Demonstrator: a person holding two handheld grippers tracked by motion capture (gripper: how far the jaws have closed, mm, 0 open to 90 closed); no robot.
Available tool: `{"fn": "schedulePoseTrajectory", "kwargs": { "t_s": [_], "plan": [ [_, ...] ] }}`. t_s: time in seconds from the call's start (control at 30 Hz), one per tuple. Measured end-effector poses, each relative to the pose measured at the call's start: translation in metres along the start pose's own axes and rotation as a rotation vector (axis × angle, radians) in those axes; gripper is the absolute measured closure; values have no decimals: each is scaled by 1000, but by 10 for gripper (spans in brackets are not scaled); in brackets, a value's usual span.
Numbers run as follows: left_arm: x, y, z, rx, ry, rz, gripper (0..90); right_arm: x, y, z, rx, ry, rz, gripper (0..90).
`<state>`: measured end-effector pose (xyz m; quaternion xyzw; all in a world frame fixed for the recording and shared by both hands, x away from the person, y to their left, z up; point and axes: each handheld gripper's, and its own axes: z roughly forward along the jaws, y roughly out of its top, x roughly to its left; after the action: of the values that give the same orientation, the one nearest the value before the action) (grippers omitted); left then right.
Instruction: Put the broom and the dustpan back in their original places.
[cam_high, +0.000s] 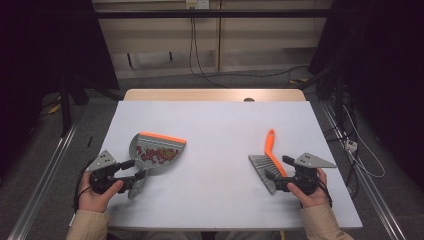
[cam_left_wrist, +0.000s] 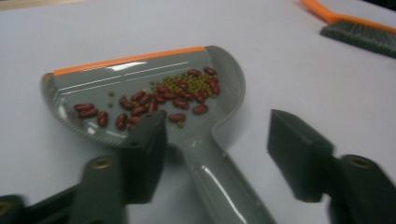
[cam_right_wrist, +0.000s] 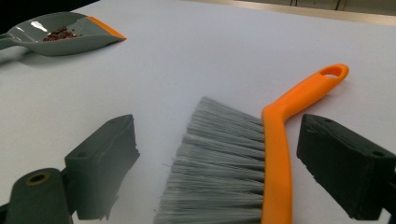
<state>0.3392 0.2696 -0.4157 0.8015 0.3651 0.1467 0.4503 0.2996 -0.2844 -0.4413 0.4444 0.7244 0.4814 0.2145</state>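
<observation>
Left gripper (cam_left_wrist: 217, 149): held in the person's left hand (cam_high: 97, 192) at the near left of the worktop (cam_high: 220, 125); its jaws stand apart on either side of the dustpan handle, with a gap showing between the right pad and the handle, so no clamp is seen.
Right gripper (cam_right_wrist: 217, 168): held in the person's right hand (cam_high: 310, 192) at the near right; its jaws are spread wide, one on each side of the brush, neither pad pressing on it.
Dustpan handle (cam_left_wrist: 219, 182): grey and glossy, running from the pan back toward the left gripper and lying between its jaws.
Dustpan (cam_high: 156, 152): grey with an orange front lip, resting flat on the near-left part of the worktop, lip turned away from the person.
Beans (cam_left_wrist: 159, 100): dark red beans and small green ones lie loose inside the pan, gathered toward the handle end.
Brush (cam_high: 268, 162): on the near-right part of the worktop, well apart from the dustpan; grey bristles (cam_right_wrist: 224, 172) point toward the middle of the worktop, and the orange handle (cam_right_wrist: 299, 100) angles away from the person, ending in a hanging loop.
Worktop: pale grey-white surface over a wooden top whose far edge shows beyond it.
Beyond: cables (cam_high: 200, 55) hang against the far wall.
</observation>
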Motion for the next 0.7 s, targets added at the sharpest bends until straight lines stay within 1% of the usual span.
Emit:
{"fn": "schedulePoseTrajectory", "kwargs": {
  "t_s": [0.03,0.07,0.1,0.13,0.17,0.2,0.27,0.3,0.37,0.4,0.43,0.47,0.5,0.53,0.57,0.6,0.63,0.7],
  "plan": [
    [2,0,-3,8,11,5,608,1,0,0,-3,-3,-3,118],
    [4,-2,-4,9,22,0,697,1,0,0,-6,1,-5,119],
    [5,-2,-5,32,41,5,801,1,1,1,-2,1,-6,119],
    [7,-4,-5,34,34,-7,871,2,1,1,-3,-1,-9,119],
    [10,-6,-4,50,42,-15,900,2,1,1,-7,4,-13,119],
    [11,-7,-3,72,54,-11,900,2,2,1,-4,2,-14,119],
    [14,-11,-2,83,62,-28,900,3,2,2,-6,8,-19,119],
    [15,-12,-1,98,66,-33,900,4,2,2,-5,6,-22,119],
    [15,-15,3,132,46,-33,900,4,2,2,-7,10,-22,119],
    [14,-17,6,142,37,-30,900,4,2,3,-3,11,-24,119],
    [12,-17,8,142,18,-27,900,4,2,3,-1,9,-28,119],
    [9,-17,10,156,9,-16,900,4,2,3,-3,12,-27,119],
    [6,-16,12,151,1,-13,900,4,2,3,-6,14,-28,119],
    [4,-16,13,144,-17,-17,900,4,2,2,-6,10,-32,119],
    [2,-15,14,141,-25,-9,900,4,2,2,-10,12,-33,119],
    [-1,-14,16,143,-33,-10,900,4,2,2,-9,14,-33,119],
    [-2,-14,16,139,-31,-2,900,4,2,2,-8,13,-35,119],
    [-2,-12,15,108,-28,-13,900,4,2,2,-11,12,-29,119]
  ]
}}
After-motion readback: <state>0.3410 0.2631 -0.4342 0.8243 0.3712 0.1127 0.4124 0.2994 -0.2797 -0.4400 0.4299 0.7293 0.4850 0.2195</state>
